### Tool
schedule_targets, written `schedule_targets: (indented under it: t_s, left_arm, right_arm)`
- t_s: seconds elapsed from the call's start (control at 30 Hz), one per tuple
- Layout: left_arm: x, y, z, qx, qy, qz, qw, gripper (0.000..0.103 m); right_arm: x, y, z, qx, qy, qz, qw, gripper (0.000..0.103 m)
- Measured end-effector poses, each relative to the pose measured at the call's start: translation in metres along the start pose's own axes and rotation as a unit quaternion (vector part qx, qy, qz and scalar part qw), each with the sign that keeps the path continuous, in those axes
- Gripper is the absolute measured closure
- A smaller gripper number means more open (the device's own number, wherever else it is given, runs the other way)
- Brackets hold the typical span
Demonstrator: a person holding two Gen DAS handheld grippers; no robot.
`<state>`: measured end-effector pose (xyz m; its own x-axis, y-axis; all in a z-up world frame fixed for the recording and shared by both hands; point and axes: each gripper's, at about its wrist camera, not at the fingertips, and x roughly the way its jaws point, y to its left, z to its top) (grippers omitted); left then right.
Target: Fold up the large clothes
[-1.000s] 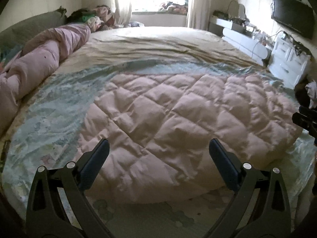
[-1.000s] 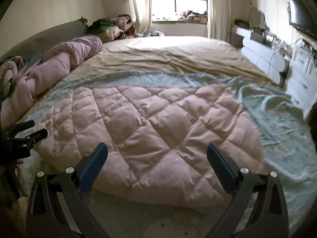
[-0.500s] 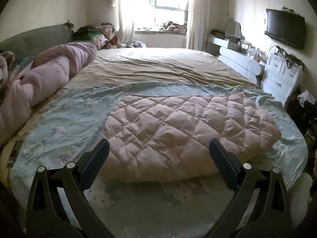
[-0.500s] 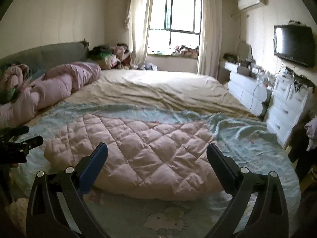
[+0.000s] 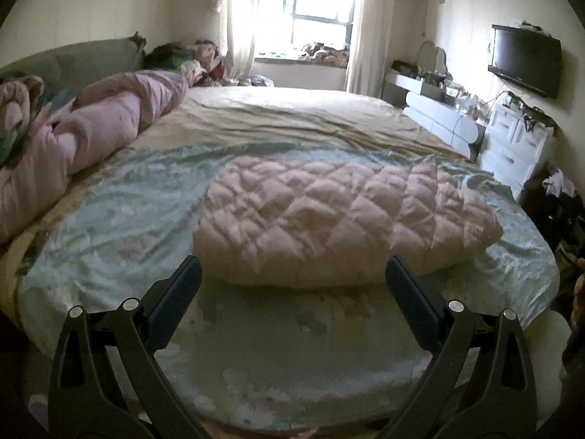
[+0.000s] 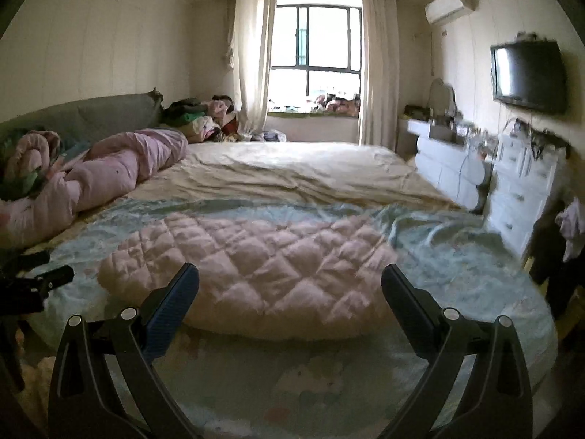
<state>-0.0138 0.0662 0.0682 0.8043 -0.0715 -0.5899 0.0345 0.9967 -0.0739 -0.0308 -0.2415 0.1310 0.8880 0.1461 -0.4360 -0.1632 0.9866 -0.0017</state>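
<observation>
Left tongs (image 5: 292, 285) and right tongs (image 6: 290, 285): both wide open, holding nothing, raised clear of the bed (image 5: 292, 124). Pink quilted garment (image 5: 343, 219), prob. a padded coat, lies already folded into a thick oblong straight ahead of both tongs, on the pale blue sheet (image 5: 120, 226); near edge just beyond the tips, not touching. Looks about done. If another fold is wanted: drop low, pinch all layers at the near corners w/ both tongs, lift evenly, lay over slowly since padding springs back. Rolled pink duvet (image 6: 109, 168) sits far left, well apart.
</observation>
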Motion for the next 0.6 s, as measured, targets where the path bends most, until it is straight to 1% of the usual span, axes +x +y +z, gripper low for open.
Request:
schedule_targets:
  t_s: [0.07,0.13,0.17,0.27,0.4,0.5,0.6]
  left_arm:
    - [0.003,-0.001,-0.01,-0.003,0.01,0.004,0.9999,0.009]
    - [0.005,-0.001,-0.02,-0.009,0.014,0.009,0.9998,0.009]
    - [0.005,0.001,-0.026,-0.014,0.016,0.009,0.9997,0.009]
    - [0.009,-0.001,-0.036,-0.022,0.027,0.003,0.9994,0.009]
    - [0.01,-0.006,-0.038,-0.01,0.027,0.025,0.9993,0.009]
    - [0.011,-0.01,-0.038,-0.004,0.028,0.024,0.9993,0.009]
    - [0.012,-0.011,-0.039,-0.008,0.032,0.027,0.9991,0.009]
  right_arm:
    - [0.003,0.003,-0.01,0.002,0.008,0.001,1.0,0.004]
    - [0.007,0.004,-0.025,0.024,0.014,-0.001,1.0,0.004]
    - [0.011,0.005,-0.034,0.04,0.026,0.001,0.999,0.004]
    - [0.02,0.01,-0.053,0.056,0.041,-0.002,0.998,0.004]
    - [0.034,0.018,-0.065,0.045,0.071,0.001,0.996,0.004]
    - [0.036,0.019,-0.071,0.044,0.079,0.005,0.996,0.004]
    - [0.037,0.023,-0.075,0.035,0.086,0.011,0.996,0.004]
